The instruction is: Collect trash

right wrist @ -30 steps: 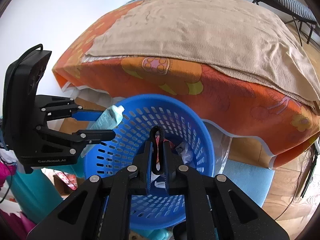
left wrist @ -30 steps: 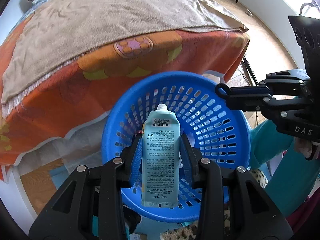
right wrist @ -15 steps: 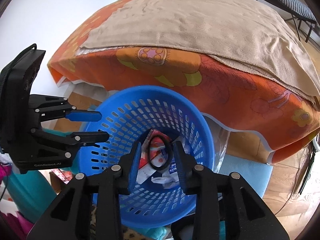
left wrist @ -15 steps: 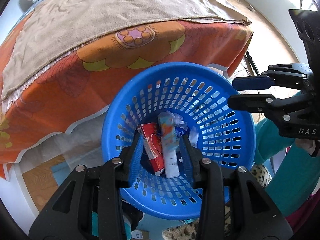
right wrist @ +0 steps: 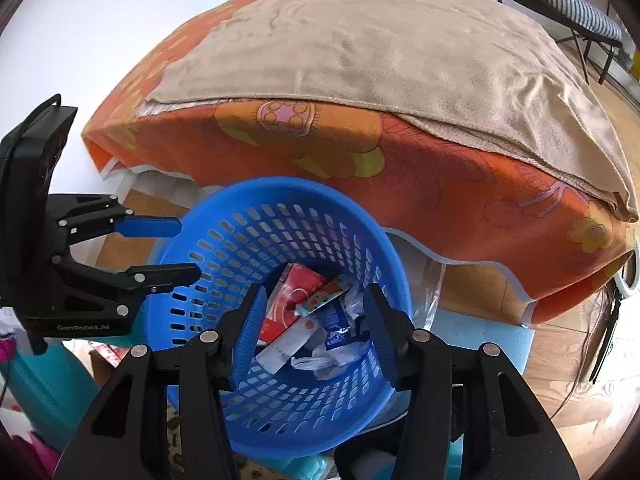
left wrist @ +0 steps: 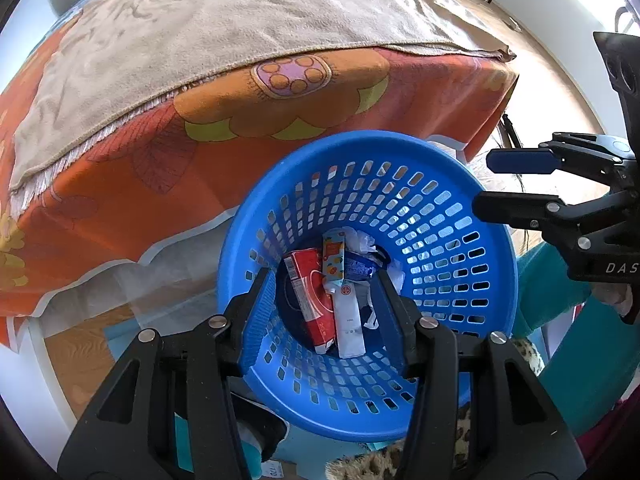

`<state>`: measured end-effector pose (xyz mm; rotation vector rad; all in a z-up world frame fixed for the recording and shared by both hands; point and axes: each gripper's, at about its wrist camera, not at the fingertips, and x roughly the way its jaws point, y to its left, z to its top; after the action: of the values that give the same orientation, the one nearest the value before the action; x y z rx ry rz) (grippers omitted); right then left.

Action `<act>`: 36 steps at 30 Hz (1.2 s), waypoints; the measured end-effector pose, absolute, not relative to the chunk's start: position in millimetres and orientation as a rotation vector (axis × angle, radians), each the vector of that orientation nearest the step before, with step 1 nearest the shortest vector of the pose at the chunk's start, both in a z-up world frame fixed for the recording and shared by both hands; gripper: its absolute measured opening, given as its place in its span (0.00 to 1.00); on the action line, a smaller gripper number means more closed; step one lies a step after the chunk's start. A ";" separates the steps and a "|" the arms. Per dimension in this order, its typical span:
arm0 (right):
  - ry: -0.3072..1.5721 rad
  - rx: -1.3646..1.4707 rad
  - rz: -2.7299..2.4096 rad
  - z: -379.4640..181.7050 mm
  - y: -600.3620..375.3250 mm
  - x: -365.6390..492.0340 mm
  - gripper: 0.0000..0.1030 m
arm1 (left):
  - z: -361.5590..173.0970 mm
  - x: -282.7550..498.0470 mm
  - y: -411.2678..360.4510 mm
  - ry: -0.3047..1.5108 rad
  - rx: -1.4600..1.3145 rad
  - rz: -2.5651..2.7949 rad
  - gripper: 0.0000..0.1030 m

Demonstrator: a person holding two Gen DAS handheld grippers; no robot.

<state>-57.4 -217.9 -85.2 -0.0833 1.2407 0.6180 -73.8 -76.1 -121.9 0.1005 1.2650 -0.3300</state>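
A second ago my left tongs (left wrist: 326, 300) gripped a pale tube and my right tongs (right wrist: 314, 322) pinched a black loop. Both items now lie in the blue basket (left wrist: 494, 256) with the red carton (left wrist: 310, 296) and wrappers, so this pair of drops looks done. Both tongs hang wide open above the basket, holding and touching nothing. Orange bedspread (right wrist: 460, 188) behind.
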 end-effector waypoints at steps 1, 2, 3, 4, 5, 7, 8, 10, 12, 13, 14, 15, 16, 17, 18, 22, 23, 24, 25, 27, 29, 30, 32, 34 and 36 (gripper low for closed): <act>1.241 -0.085 0.612 -85.0 -218.2 -57.1 0.48 | -120.8 -73.4 -75.7 1.262 0.098 -0.328 0.52; 1.240 -0.087 0.604 -84.9 -218.6 -56.6 0.48 | -119.7 -72.8 -75.2 1.258 0.094 -0.327 0.58; 1.240 -0.087 0.598 -84.7 -218.9 -56.0 0.48 | -118.0 -72.8 -74.4 1.249 0.087 -0.325 0.62; 1.239 -0.086 0.592 -84.5 -219.5 -55.3 0.48 | -116.8 -72.8 -74.1 1.244 0.085 -0.323 0.62; 1.238 -0.084 0.585 -84.0 -220.7 -54.5 0.48 | -116.4 -72.8 -74.2 1.243 0.084 -0.323 0.62; 1.232 -0.080 0.572 -82.2 -222.8 -53.0 0.49 | -115.1 -72.6 -73.9 1.242 0.075 -0.322 0.62; 1.229 -0.079 0.567 -81.4 -223.3 -52.6 0.49 | -114.6 -72.4 -73.7 1.243 0.070 -0.320 0.62; 1.220 -0.078 0.553 -78.9 -224.8 -51.3 0.49 | -112.7 -71.9 -73.4 1.243 0.060 -0.319 0.62; 1.210 -0.073 0.536 -76.0 -226.6 -48.6 0.49 | -109.9 -70.9 -73.5 1.237 0.061 -0.315 0.62; 1.208 -0.068 0.533 -74.9 -227.7 -47.3 0.49 | -108.2 -70.2 -73.3 1.233 0.059 -0.312 0.62; 1.206 -0.059 0.528 -73.2 -229.1 -45.5 0.49 | -106.8 -69.3 -72.6 1.230 0.056 -0.311 0.62; 1.203 -0.049 0.523 -71.4 -230.8 -43.4 0.49 | -104.6 -68.3 -71.9 1.225 0.051 -0.309 0.62; 1.201 -0.042 0.520 -70.0 -231.6 -41.9 0.49 | -101.6 -66.9 -70.8 1.219 0.043 -0.307 0.62; 1.199 -0.033 0.518 -68.0 -232.9 -39.6 0.49 | -99.0 -65.7 -70.2 1.215 0.037 -0.305 0.62; 1.195 -0.025 0.516 -65.8 -234.2 -37.4 0.49 | -96.0 -64.0 -69.5 1.209 0.032 -0.303 0.62; 1.171 -0.005 0.505 -54.8 -238.7 -27.1 0.49 | -77.8 -54.5 -65.5 1.168 0.018 -0.286 0.62; 1.160 -0.007 0.501 -51.2 -240.0 -24.1 0.49 | -74.3 -52.8 -64.2 1.159 0.015 -0.282 0.62; 1.149 -0.012 0.496 -48.3 -240.1 -21.5 0.49 | -69.3 -50.1 -63.0 1.147 0.010 -0.277 0.62; 1.136 -0.021 0.490 -44.9 -241.3 -19.1 0.49 | -63.2 -46.8 -61.2 1.132 0.004 -0.271 0.62; 1.111 -0.039 0.480 -38.3 -241.9 -14.2 0.49 | -51.1 -40.3 -57.8 1.102 -0.004 -0.255 0.62; 1.087 -0.050 0.475 -32.3 -242.1 -9.0 0.49 | -41.0 -34.3 -55.2 1.076 -0.007 -0.242 0.62; 1.079 -0.052 0.475 -29.4 -242.5 -5.9 0.49 | -34.4 -30.7 -53.1 1.059 -0.008 -0.232 0.62; 1.059 -0.054 0.476 -23.8 -242.3 0.6 0.49 | -23.5 -24.4 -49.2 1.031 -0.015 -0.216 0.62; 1.042 -0.047 0.478 -18.4 -243.0 6.0 0.49 | -13.8 -18.3 -46.2 1.004 -0.023 -0.200 0.62; 1.023 -0.033 0.485 -12.6 -244.5 11.1 0.49 | -4.5 -12.2 -43.5 0.976 -0.028 -0.190 0.70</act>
<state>11.1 -244.5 -12.6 -0.0332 1.0227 0.4845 -12.2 -43.5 -4.5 -0.0282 0.9757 -0.1897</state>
